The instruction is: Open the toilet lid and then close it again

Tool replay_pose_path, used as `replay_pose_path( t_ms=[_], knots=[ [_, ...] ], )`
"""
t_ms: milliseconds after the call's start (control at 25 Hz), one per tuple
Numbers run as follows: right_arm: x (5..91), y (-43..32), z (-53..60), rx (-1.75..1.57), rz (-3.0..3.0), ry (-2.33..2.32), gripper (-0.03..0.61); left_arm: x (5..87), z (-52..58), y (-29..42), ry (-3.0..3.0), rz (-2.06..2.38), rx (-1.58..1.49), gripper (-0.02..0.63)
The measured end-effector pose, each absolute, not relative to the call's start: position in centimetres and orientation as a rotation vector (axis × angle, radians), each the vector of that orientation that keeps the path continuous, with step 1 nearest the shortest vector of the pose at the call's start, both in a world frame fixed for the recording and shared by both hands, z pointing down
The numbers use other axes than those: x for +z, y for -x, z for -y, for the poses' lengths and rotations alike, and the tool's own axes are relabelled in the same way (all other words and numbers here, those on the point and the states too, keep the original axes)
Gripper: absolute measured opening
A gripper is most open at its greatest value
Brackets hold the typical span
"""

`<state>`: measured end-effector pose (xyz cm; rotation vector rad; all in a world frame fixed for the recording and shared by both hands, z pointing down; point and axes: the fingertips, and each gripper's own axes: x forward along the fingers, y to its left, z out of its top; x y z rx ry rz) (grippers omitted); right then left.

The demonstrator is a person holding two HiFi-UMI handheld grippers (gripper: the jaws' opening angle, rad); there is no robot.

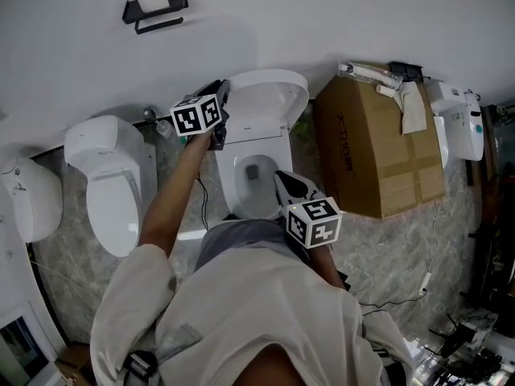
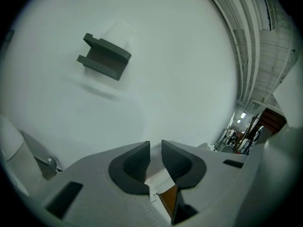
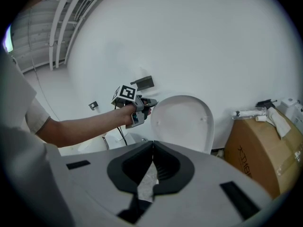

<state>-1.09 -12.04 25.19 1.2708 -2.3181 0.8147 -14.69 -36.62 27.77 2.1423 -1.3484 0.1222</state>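
Note:
The white toilet lid stands raised against the wall, above the open bowl. My left gripper is at the lid's upper left edge. In the right gripper view, its tips meet that edge of the lid. In the left gripper view, the jaws stand a narrow gap apart, with the lid's white edge wedged between them. My right gripper hangs over the bowl, apart from the lid. Its jaws are shut with nothing between them.
A second white toilet stands to the left, with another white fixture beyond it. A large cardboard box sits close on the right, with a white appliance beside it. A black paper holder hangs on the wall.

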Motion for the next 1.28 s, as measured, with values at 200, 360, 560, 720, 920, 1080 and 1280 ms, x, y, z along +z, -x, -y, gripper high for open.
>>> replay_pose_path(
  t_ms=[200,360,560,720,920,1080,1280],
  knots=[
    [25.2,0.6,11.8,0.822,2.317,-1.288,0.011,27.5,37.0,14.5,-2.213,1.347,0.209,0.072],
    [25.3,0.2,11.6,0.839,2.316,-1.300,0.011,27.4,37.1,14.2,-2.318,1.281,0.326,0.077],
    [25.4,-0.2,11.3,0.866,2.313,-1.303,0.011,26.1,36.2,13.8,-2.455,1.123,0.382,0.149],
    [25.6,-0.3,11.1,0.881,2.310,-1.305,0.011,26.7,34.8,12.4,-2.634,0.956,0.639,0.197],
    [25.7,-0.2,10.5,0.884,2.306,-1.295,0.011,27.5,35.3,11.6,-2.715,0.902,0.864,0.202],
    [26.1,-0.1,9.4,0.917,2.287,-1.290,0.011,27.8,35.6,11.1,-2.730,0.856,0.944,0.202],
    [27.0,-0.7,8.5,0.962,2.260,-1.277,0.011,28.0,36.0,10.4,-2.732,0.814,0.970,0.201]
  ],
)
